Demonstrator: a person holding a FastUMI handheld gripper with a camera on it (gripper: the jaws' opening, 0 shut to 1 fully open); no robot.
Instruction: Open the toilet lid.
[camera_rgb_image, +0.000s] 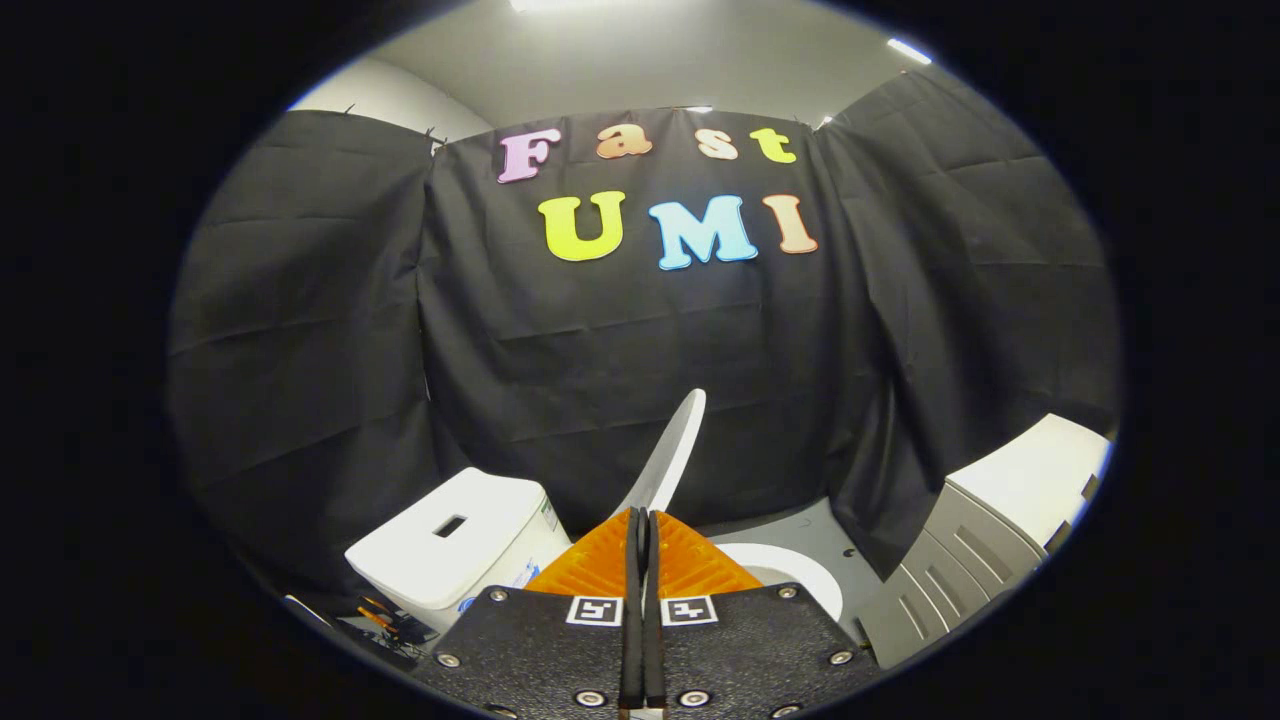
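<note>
Gripper view: white toilet lid (672, 450) stands raised edge-on, pinched by hand-held gripper (641, 520).

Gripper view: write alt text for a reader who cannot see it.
The claw is closed on the edge of a white toilet lid, which stands raised and tilted. A white tank sits to the left, the toilet seat to the right, a grey cabinet further right.

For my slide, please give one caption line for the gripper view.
Gripper shut on the raised toilet lid, with the tank and seat below.
</note>
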